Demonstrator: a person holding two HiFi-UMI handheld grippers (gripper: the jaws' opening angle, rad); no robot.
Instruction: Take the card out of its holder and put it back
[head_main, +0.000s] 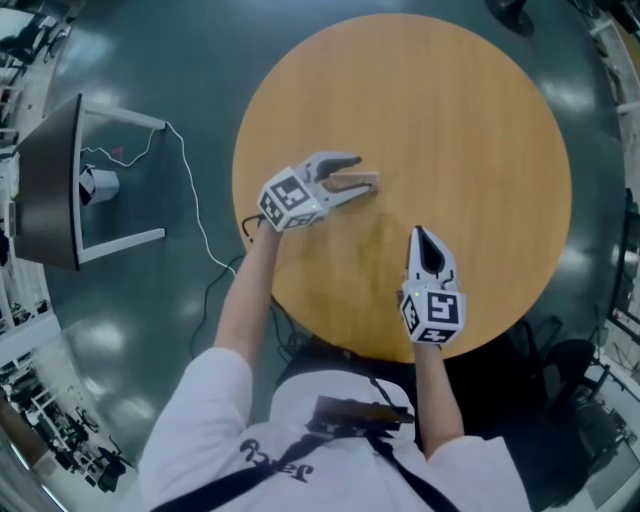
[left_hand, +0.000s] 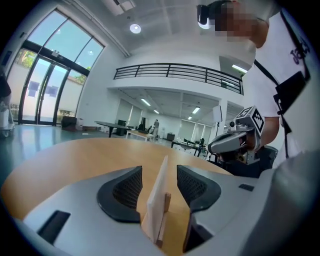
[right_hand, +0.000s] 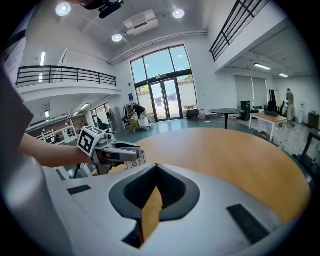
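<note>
A white card (left_hand: 156, 200) stands upright and edge-on in a small wooden holder (left_hand: 167, 202) on the round wooden table (head_main: 480, 150). My left gripper (left_hand: 160, 172) is open around it, one pad on each side, with a gap between each pad and the card. In the head view the left gripper (head_main: 353, 175) lies left of the table's centre over the card and holder (head_main: 362, 183). My right gripper (head_main: 424, 240) hovers nearer the table's front edge, shut and empty. In the right gripper view its tips (right_hand: 156, 166) meet, and the left gripper (right_hand: 117, 152) and the card (right_hand: 136, 157) show beyond.
On the floor left of the table stands a dark panel on a white frame (head_main: 50, 185), with a white cable (head_main: 195, 215) trailing towards the table. Dark gear (head_main: 570, 370) sits on the floor at the lower right. The person's body is close to the table's near edge.
</note>
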